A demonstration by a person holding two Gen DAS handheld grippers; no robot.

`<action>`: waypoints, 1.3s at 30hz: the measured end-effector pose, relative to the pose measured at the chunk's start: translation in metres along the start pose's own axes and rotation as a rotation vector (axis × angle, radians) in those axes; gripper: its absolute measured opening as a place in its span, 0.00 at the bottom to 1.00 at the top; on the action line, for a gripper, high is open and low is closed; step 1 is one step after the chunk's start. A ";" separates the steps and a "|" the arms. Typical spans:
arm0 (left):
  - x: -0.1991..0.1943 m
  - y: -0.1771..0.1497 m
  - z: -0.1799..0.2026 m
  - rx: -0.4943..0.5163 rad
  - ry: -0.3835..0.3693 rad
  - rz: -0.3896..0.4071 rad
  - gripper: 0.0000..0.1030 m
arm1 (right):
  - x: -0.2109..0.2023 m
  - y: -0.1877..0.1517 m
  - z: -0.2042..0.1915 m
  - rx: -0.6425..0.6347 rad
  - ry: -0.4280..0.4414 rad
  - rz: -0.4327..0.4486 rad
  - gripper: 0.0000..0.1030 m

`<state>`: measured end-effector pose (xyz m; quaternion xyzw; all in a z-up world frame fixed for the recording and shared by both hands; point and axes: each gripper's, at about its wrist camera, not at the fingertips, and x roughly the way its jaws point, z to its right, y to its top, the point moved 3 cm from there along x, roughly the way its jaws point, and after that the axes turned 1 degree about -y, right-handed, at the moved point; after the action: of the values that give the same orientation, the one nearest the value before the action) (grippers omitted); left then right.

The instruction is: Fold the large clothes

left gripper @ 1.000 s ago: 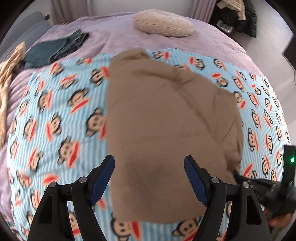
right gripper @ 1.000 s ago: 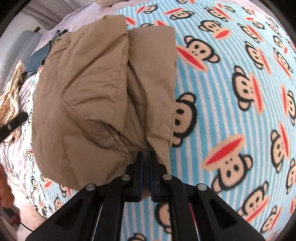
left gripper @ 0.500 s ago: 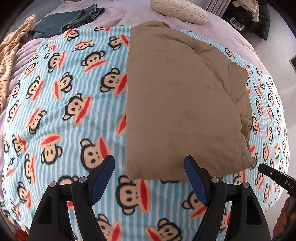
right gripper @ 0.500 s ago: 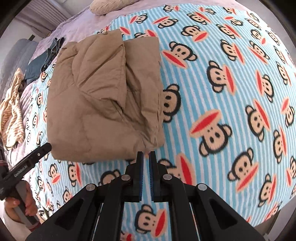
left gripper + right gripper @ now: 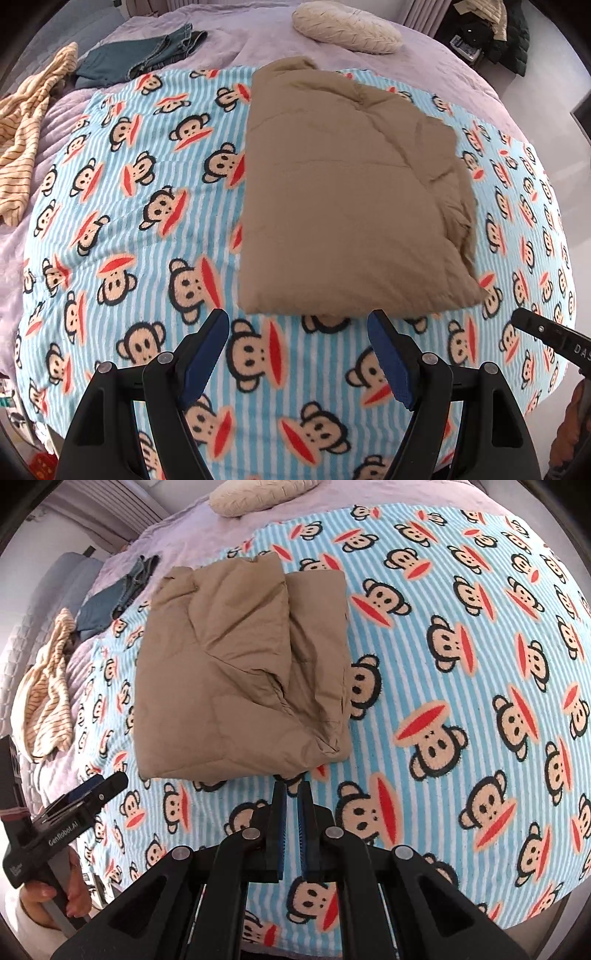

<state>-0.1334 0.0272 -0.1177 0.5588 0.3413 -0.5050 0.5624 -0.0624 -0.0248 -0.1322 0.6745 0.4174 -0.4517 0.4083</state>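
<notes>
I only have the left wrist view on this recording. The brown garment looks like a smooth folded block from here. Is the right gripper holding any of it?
Observer: No. The right gripper is shut on nothing, just short of the brown garment's near edge.
Operator: Is the top really smooth?
Observer: Not on its right side. The right wrist view shows a folded flap lying over the top, with creased layers beside it.
Operator: Where is the left gripper relative to the garment?
Observer: The right wrist view shows the left gripper off the garment's near left corner, over the monkey blanket, not touching the garment.
</notes>
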 end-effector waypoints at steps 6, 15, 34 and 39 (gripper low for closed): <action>-0.037 -0.020 0.026 0.004 -0.017 0.071 0.85 | -0.030 -0.010 -0.002 -0.067 -0.005 0.032 0.06; -0.082 -0.046 0.034 -0.082 0.002 0.152 1.00 | -0.065 -0.014 -0.008 -0.117 0.025 0.089 0.06; -0.165 -0.019 0.006 -0.045 0.112 0.367 1.00 | -0.121 -0.008 -0.063 -0.178 -0.060 0.363 1.00; -0.163 -0.002 -0.006 -0.043 0.103 0.369 1.00 | -0.133 -0.005 -0.075 -0.151 -0.141 0.440 1.00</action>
<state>-0.1764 0.0638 0.0352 0.6248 0.2720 -0.3567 0.6391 -0.0789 0.0206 0.0126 0.6834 0.2635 -0.3655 0.5744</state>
